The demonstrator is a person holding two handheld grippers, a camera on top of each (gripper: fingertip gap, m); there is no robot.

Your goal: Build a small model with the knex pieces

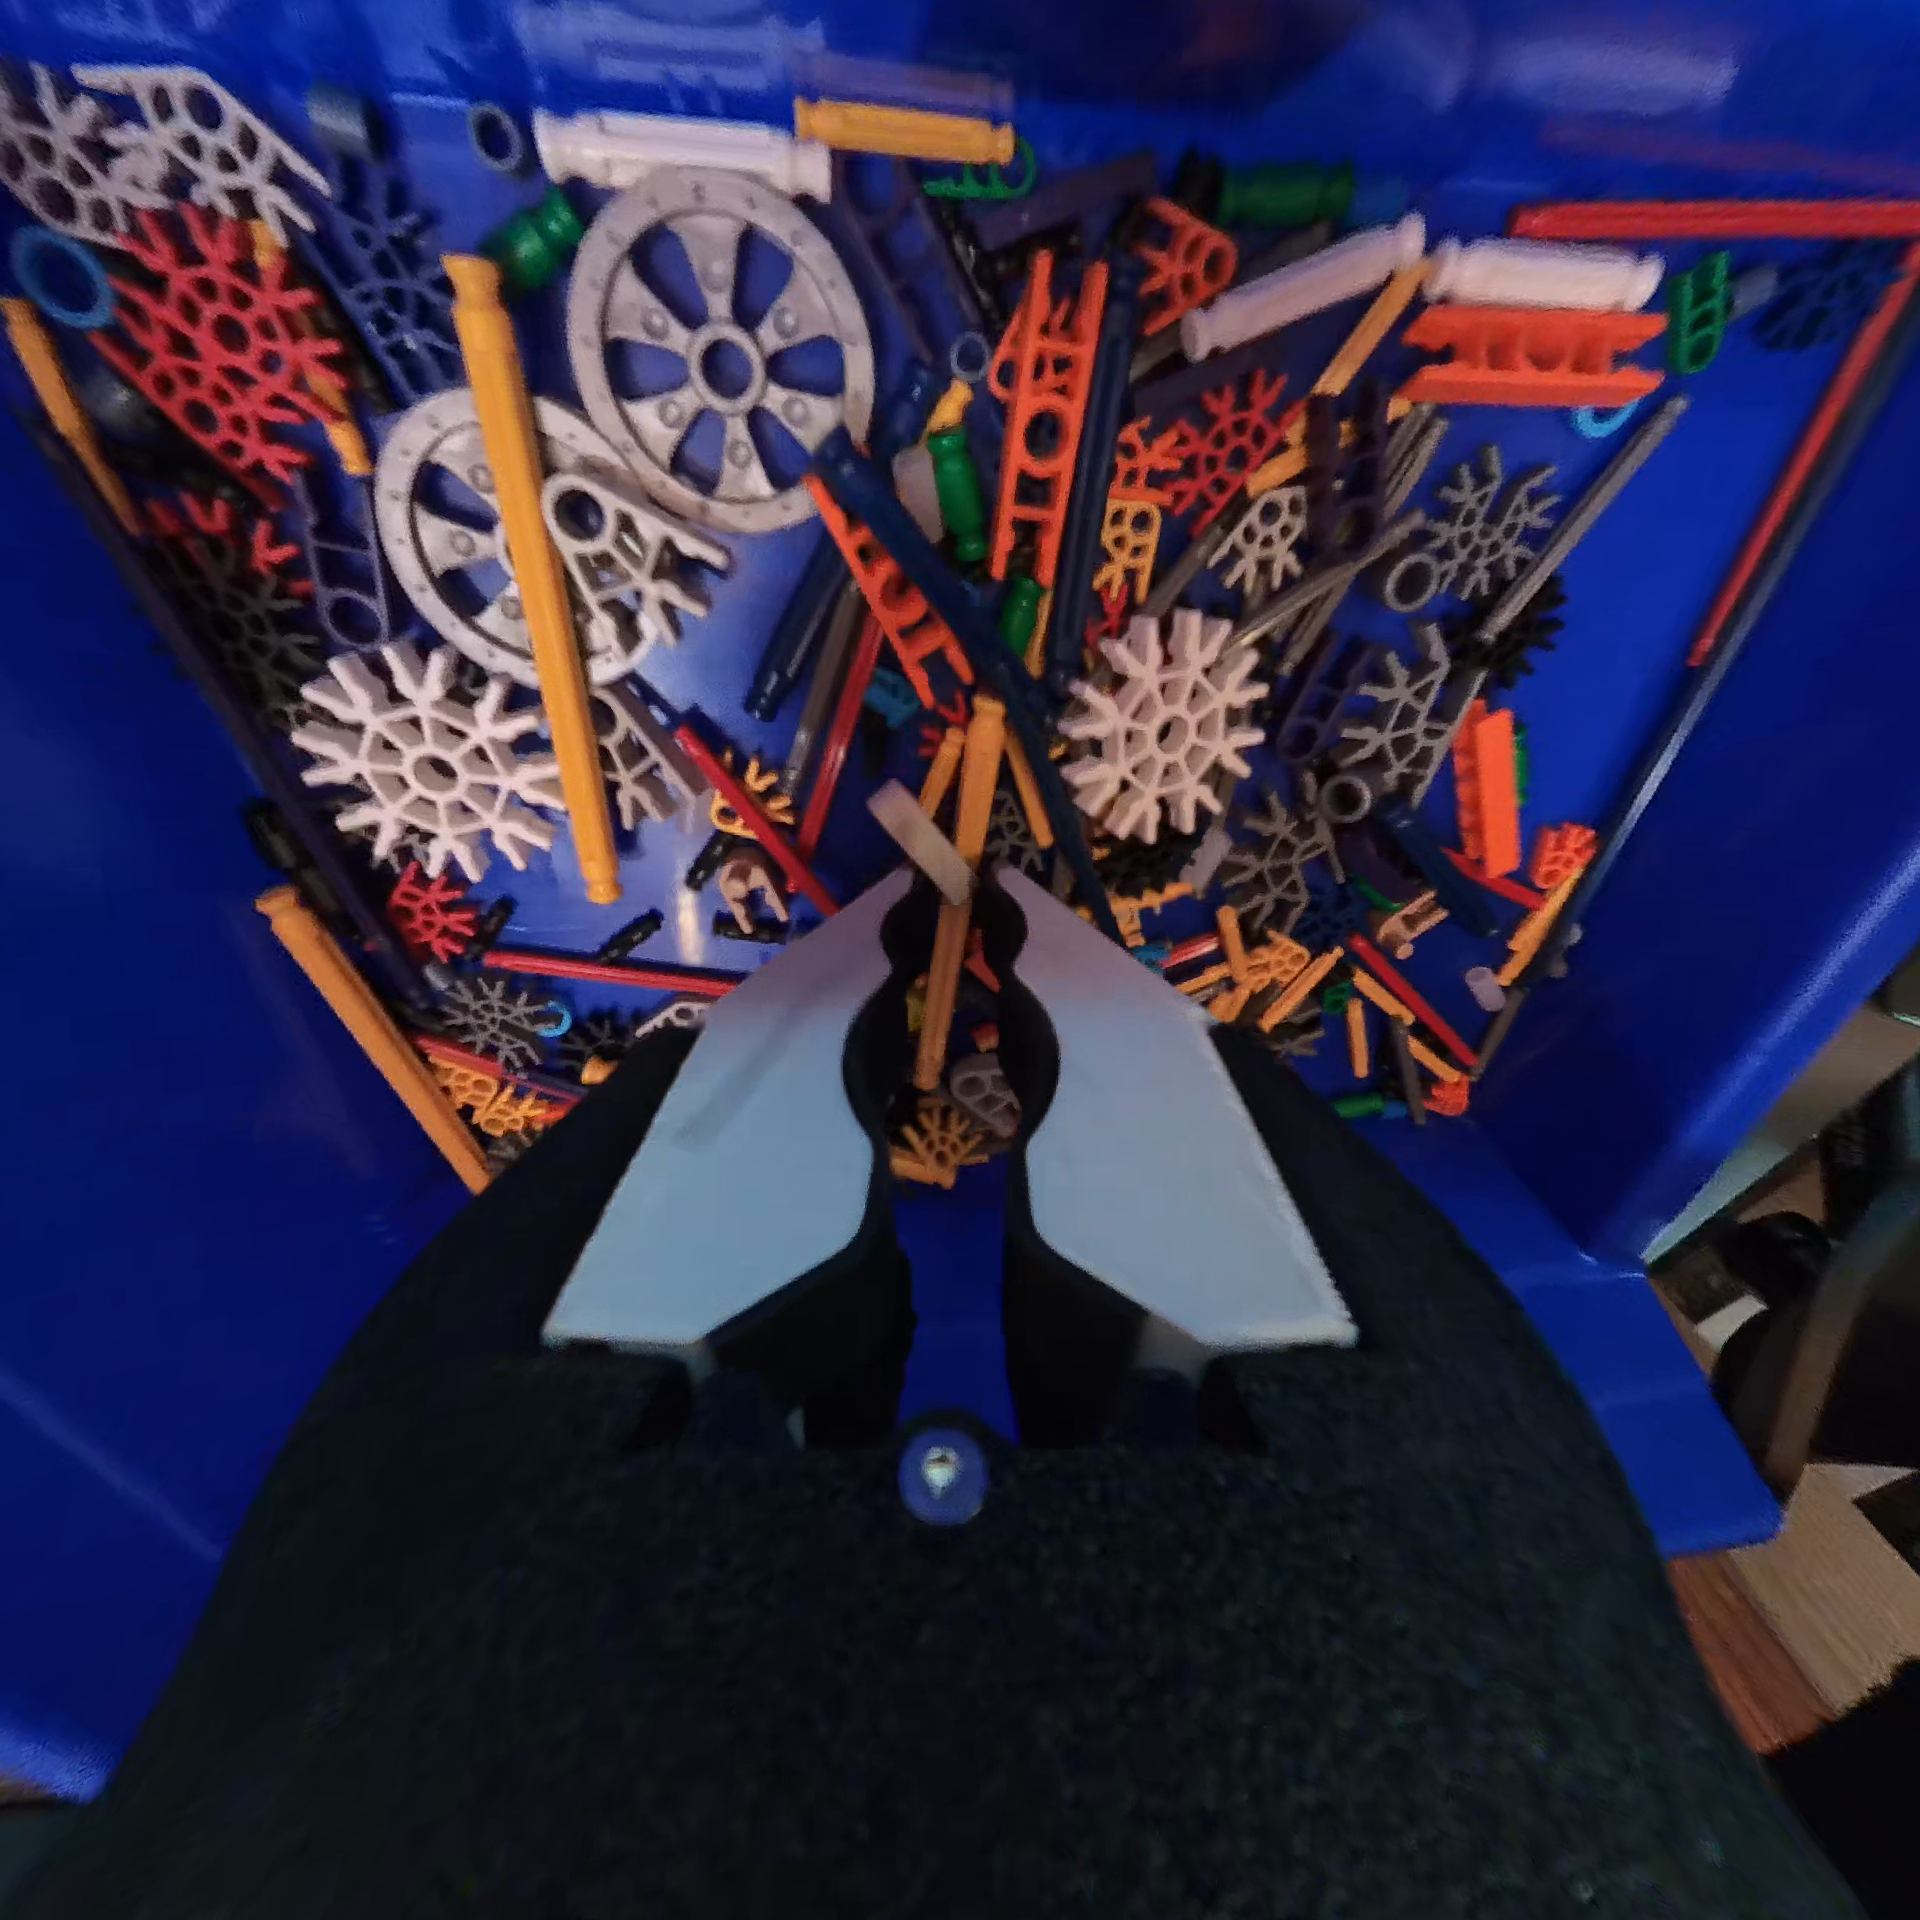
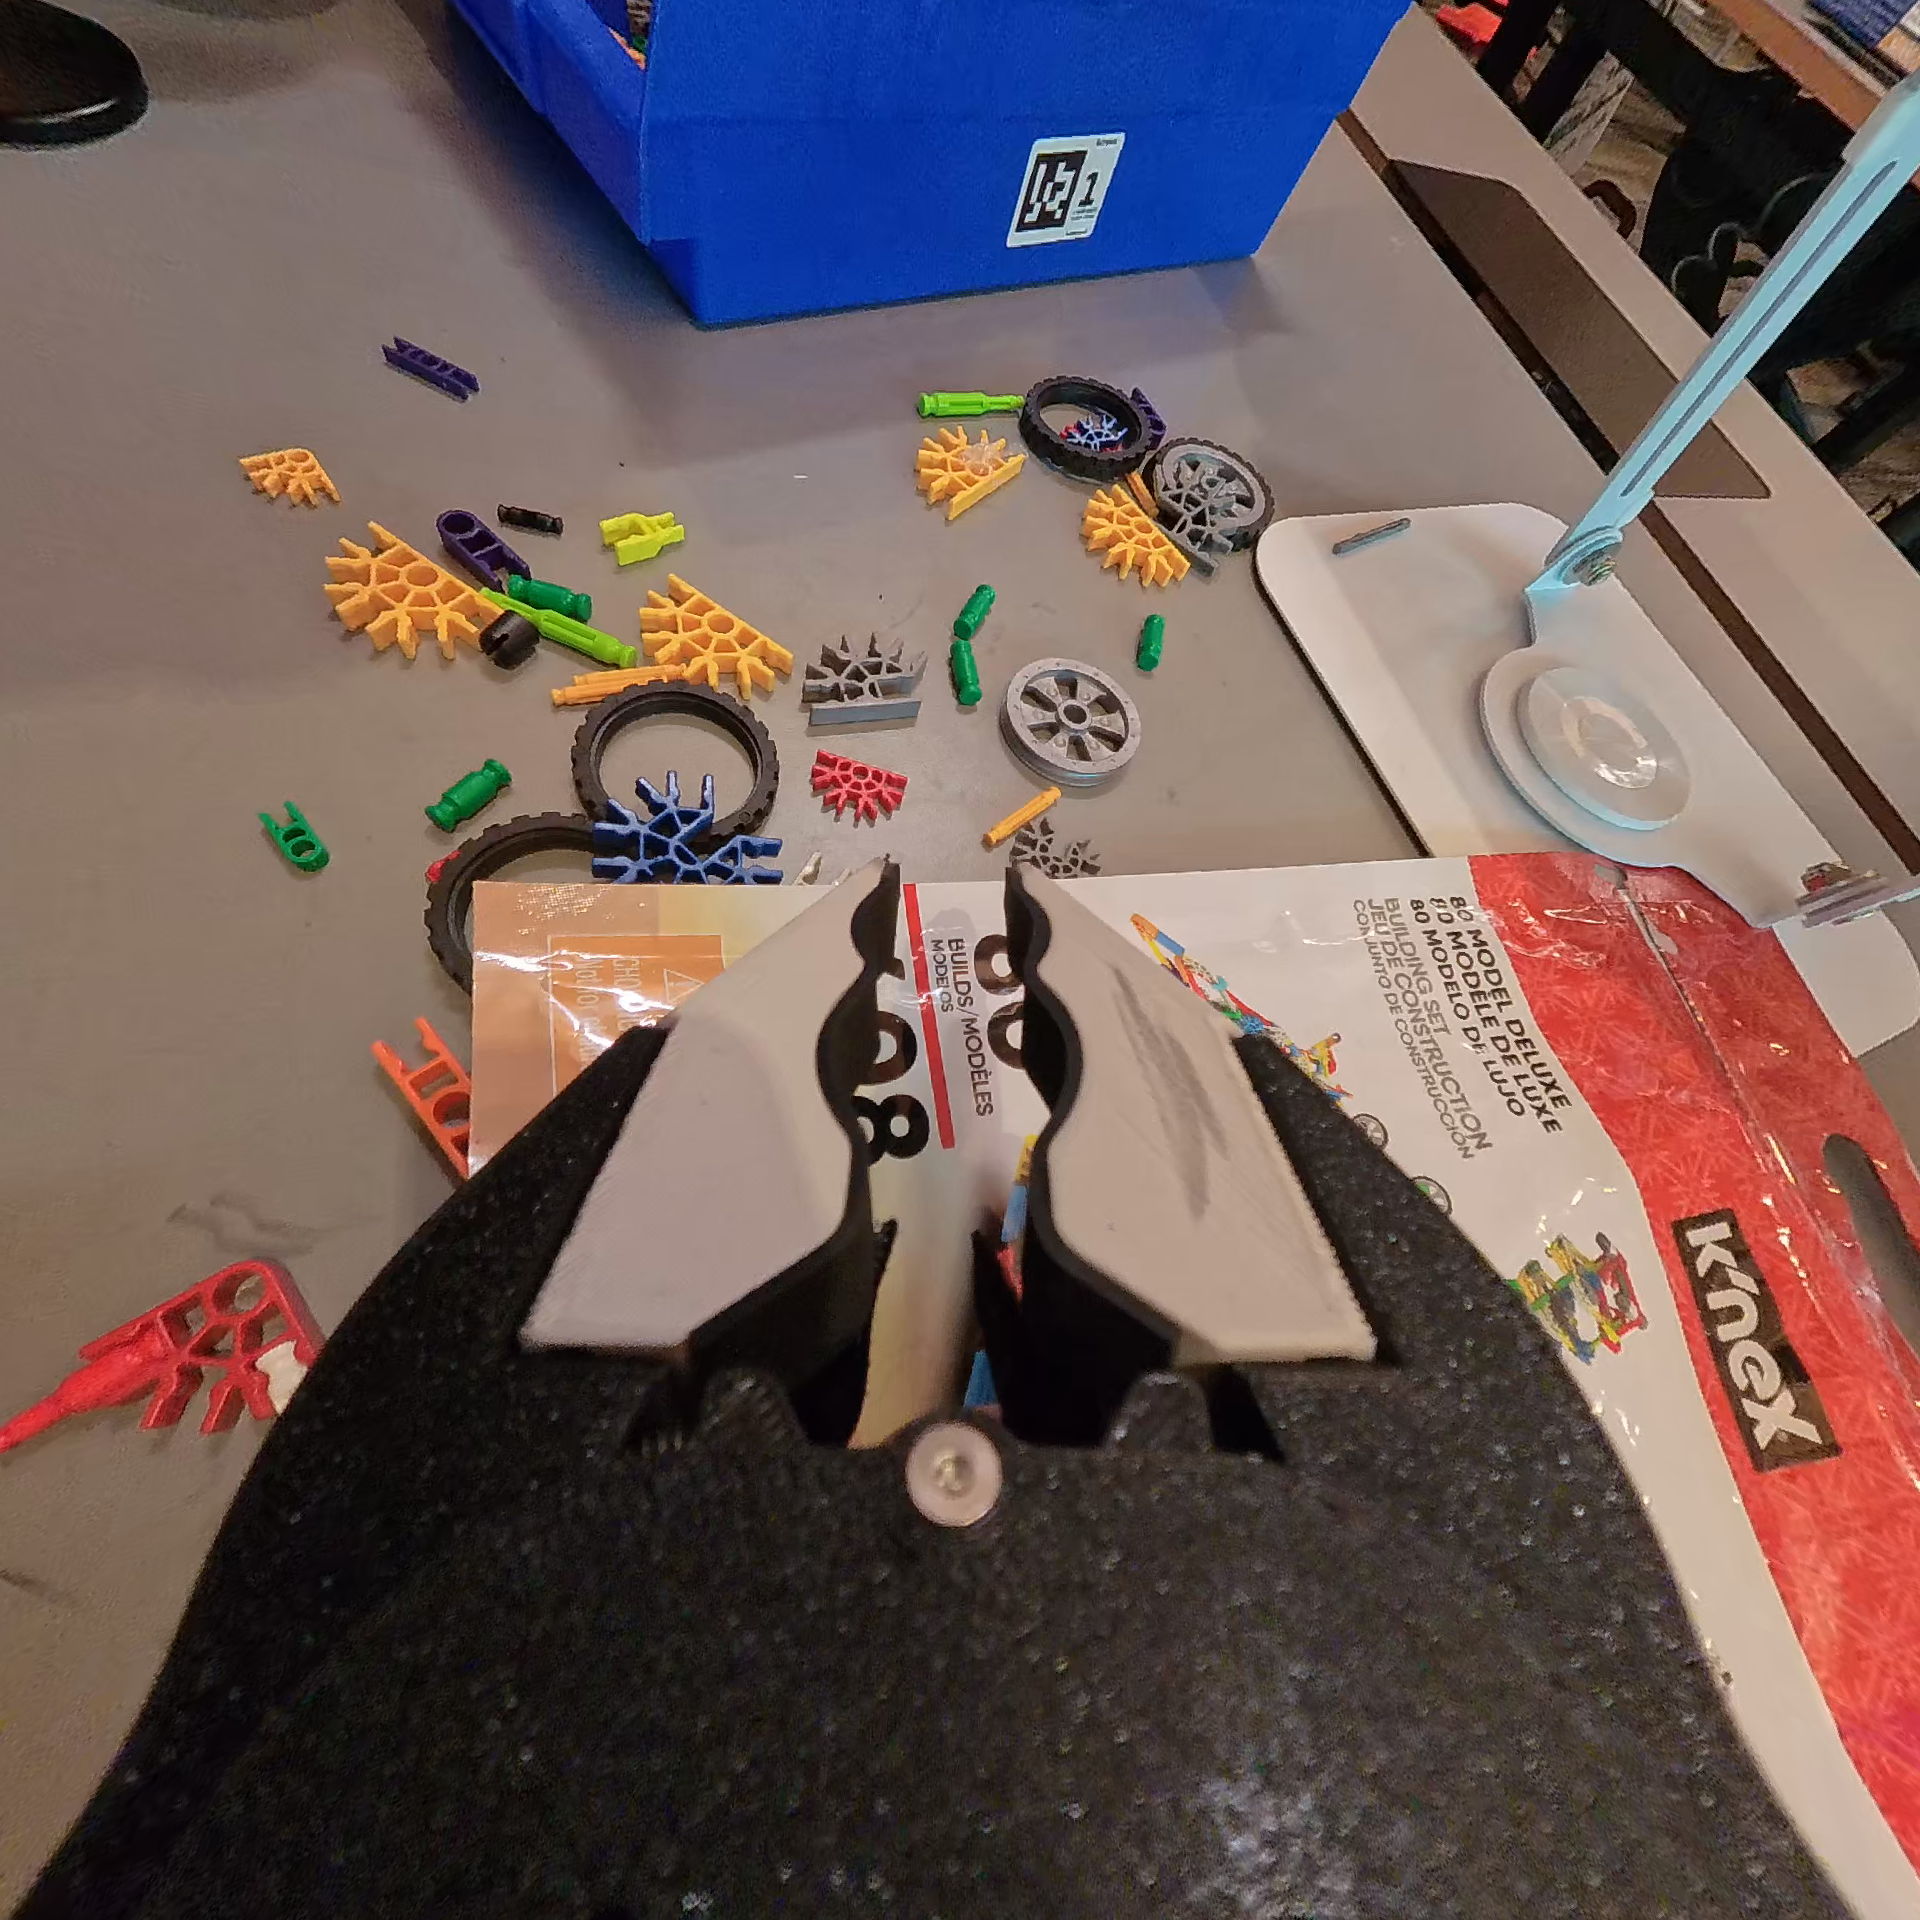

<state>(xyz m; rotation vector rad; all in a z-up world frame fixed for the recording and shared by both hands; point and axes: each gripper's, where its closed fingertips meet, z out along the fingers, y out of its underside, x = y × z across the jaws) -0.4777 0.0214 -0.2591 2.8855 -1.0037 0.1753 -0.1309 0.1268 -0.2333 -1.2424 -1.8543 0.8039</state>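
Observation:
My left gripper (image 1: 954, 881) reaches down into a blue bin (image 1: 156, 935) full of plastic building-toy pieces. Its jaws are nearly closed on a short cream rod (image 1: 920, 836) at the tips. A yellow rod (image 1: 977, 769) lies just behind it, and a white snowflake connector (image 1: 1164, 722) sits just to the right. My right gripper (image 2: 951, 873) hovers over a red and white toy package (image 2: 1351, 1039) on the grey table. Its jaws stand slightly apart and hold nothing. A blue snowflake connector (image 2: 675, 831) and a black tyre (image 2: 675, 748) lie just ahead of it.
The blue bin (image 2: 935, 156) stands at the far side of the table. Loose connectors, rods and a grey wheel (image 2: 1070, 717) are scattered between it and the package. A white board (image 2: 1403, 675) with a light blue stand (image 2: 1590, 727) lies at the right. One gripper's finger ends stand about 35 cm off the other's.

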